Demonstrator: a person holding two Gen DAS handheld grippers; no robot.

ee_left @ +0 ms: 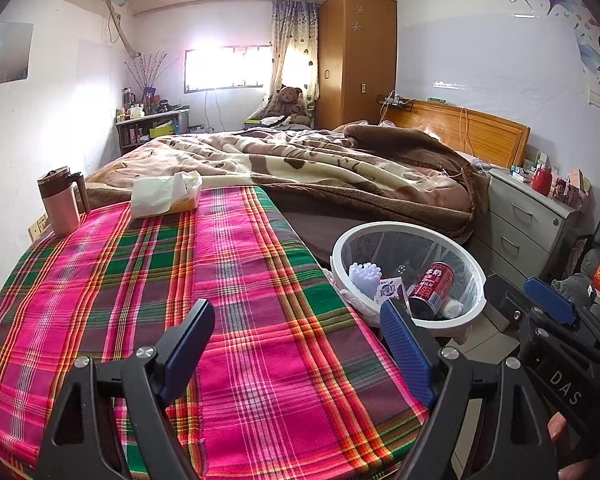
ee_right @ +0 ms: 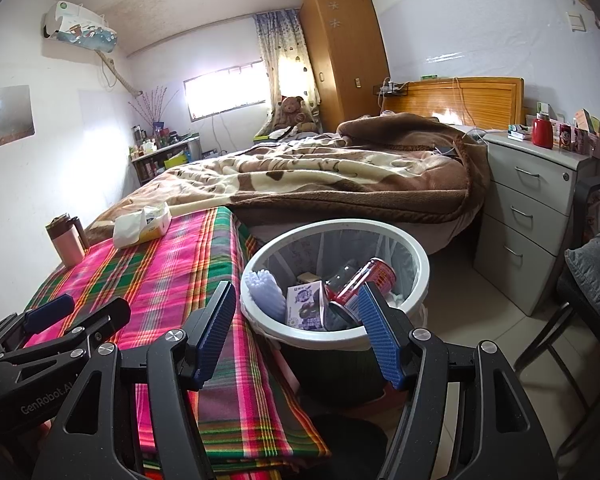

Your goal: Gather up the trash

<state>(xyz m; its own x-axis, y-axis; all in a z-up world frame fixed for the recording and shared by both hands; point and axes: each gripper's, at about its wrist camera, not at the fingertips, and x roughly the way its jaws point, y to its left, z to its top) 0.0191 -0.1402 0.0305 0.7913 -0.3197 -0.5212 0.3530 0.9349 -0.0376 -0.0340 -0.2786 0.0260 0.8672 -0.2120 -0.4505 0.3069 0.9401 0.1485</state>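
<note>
My left gripper (ee_left: 296, 344) hangs over the near end of the plaid-covered table (ee_left: 228, 300), jaws spread wide with nothing between them; my right gripper (ee_right: 296, 320), beside it, is equally agape and empty, its fingers framing the trash bin (ee_right: 418, 256) that stands on the floor just off the table's right edge. Inside the white-rimmed, bag-lined bin lie a red milk can (ee_right: 370, 276) tilted against the liner, a small purple-and-white drink carton (ee_right: 306, 306), a pale lavender bristly object (ee_right: 262, 290) at the left wall, and crumpled white paper (ee_left: 452, 307) low on the right. Farther along the table, an opened tissue pack (ee_left: 166, 194) sits by the far edge, with a pink lidded mug (ee_left: 62, 200) at the far left corner. Beyond the table is the bed (ee_left: 320, 168) with its rumpled brown blanket.
</note>
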